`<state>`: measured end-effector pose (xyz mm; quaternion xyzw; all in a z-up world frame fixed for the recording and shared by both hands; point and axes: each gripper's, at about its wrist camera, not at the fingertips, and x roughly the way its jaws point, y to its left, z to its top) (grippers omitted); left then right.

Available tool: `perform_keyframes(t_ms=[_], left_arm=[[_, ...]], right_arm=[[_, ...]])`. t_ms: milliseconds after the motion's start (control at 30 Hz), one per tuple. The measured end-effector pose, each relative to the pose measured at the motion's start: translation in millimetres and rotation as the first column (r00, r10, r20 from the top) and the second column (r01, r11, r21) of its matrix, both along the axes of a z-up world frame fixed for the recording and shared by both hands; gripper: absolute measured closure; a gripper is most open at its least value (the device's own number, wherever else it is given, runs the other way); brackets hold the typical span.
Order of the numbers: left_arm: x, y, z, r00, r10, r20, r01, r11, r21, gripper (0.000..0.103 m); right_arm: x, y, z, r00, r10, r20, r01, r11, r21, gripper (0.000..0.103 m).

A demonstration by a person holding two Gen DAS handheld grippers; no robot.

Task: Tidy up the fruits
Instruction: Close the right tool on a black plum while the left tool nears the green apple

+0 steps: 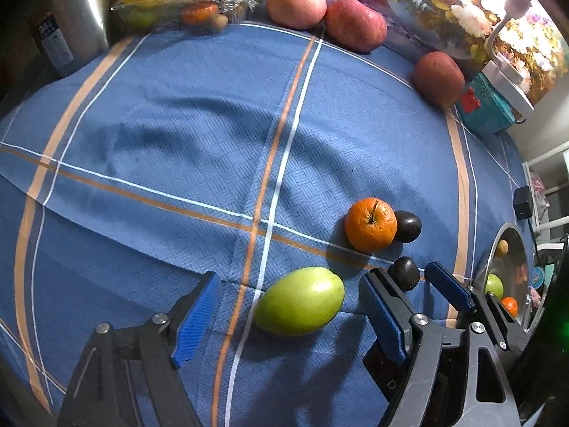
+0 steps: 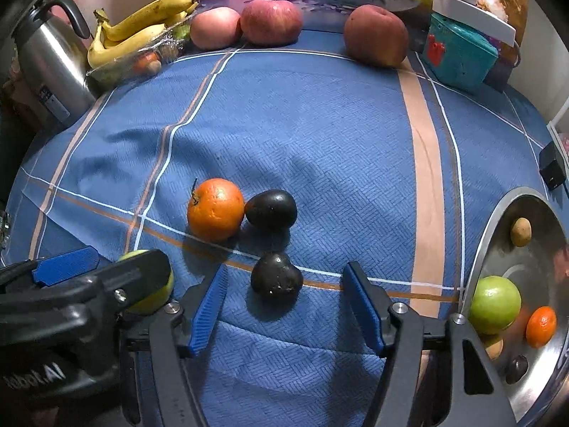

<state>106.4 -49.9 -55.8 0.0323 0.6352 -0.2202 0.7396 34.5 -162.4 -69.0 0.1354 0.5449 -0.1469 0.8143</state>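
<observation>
On the blue checked cloth lie a green fruit [image 1: 300,300], an orange [image 1: 370,225] and two dark plums [image 1: 407,226] [image 1: 404,272]. My left gripper [image 1: 288,306] is open, its jaws either side of the green fruit. My right gripper [image 2: 284,291] is open, its jaws either side of the nearer dark plum [image 2: 276,275]; the other plum [image 2: 271,208] touches the orange [image 2: 215,209]. A steel bowl [image 2: 498,220] at the right holds a green fruit [image 2: 495,304], a small orange [image 2: 541,326] and other small fruits.
Three red apples [image 2: 272,21] [image 2: 215,27] [image 2: 376,35] sit along the far edge. Bananas [image 2: 138,32] lie on a clear tray at the far left beside a steel kettle [image 2: 49,67]. A teal box [image 2: 458,57] stands far right. A black adapter [image 2: 552,169] lies at the right edge.
</observation>
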Motion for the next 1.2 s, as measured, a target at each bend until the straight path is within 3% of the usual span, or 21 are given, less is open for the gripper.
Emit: perform_keyframes(t_ms=[167, 400, 1033, 1200], left_arm=[[1, 2, -5, 1.0, 0.009, -0.022, -0.009, 1.0, -0.001, 0.032], [-4, 3, -9, 0.999, -0.003, -0.053, 0.002, 1.0, -0.024, 0.047], [-8, -1, -7, 0.998, 0.01, -0.055, -0.011, 1.0, -0.029, 0.048], [-7, 1, -6, 0.998, 0.018, -0.055, -0.02, 0.999, -0.032, 0.048]], right_arm=[[2, 0, 0, 1.0, 0.002, -0.005, -0.002, 1.0, -0.014, 0.041], [-4, -4, 2, 1.0, -0.004, 0.0, 0.004, 1.0, -0.014, 0.055], [-2, 1, 6, 1.0, 0.023, 0.019, -0.024, 1.0, 0.013, 0.075], [-2, 1, 7, 0.999, 0.023, 0.024, -0.024, 0.999, 0.022, 0.076]])
